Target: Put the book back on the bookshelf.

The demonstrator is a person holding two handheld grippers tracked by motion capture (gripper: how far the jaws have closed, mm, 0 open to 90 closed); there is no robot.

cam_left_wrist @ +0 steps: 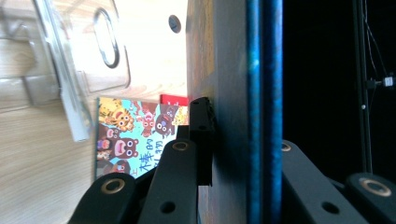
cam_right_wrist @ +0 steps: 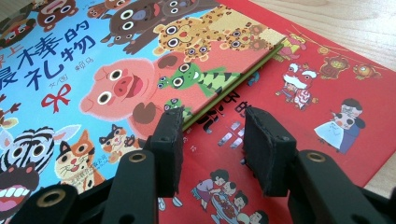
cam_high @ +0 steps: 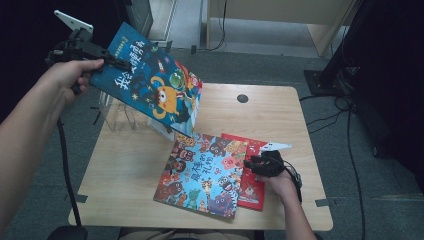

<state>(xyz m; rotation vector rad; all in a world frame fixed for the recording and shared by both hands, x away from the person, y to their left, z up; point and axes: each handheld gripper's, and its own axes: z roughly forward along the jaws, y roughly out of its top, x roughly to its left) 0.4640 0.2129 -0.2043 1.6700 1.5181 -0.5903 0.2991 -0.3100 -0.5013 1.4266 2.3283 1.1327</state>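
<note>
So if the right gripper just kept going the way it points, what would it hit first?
Probably the red book: the right gripper points down at its cover, open jaws beside the animal book's overlapping edge. Depth is unclear.

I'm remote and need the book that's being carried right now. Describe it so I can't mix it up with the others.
Start at the wooden table, then look above its far left corner, over the clear plastic rack. The dark blue book hangs there tilted in the air, clamped in the left tool. Unlike the light blue animal book and red book lying flat, it shows an orange monster.

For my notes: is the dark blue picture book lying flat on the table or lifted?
Lifted: the left tool clamps the dark blue picture book, tilted above the table.
</note>
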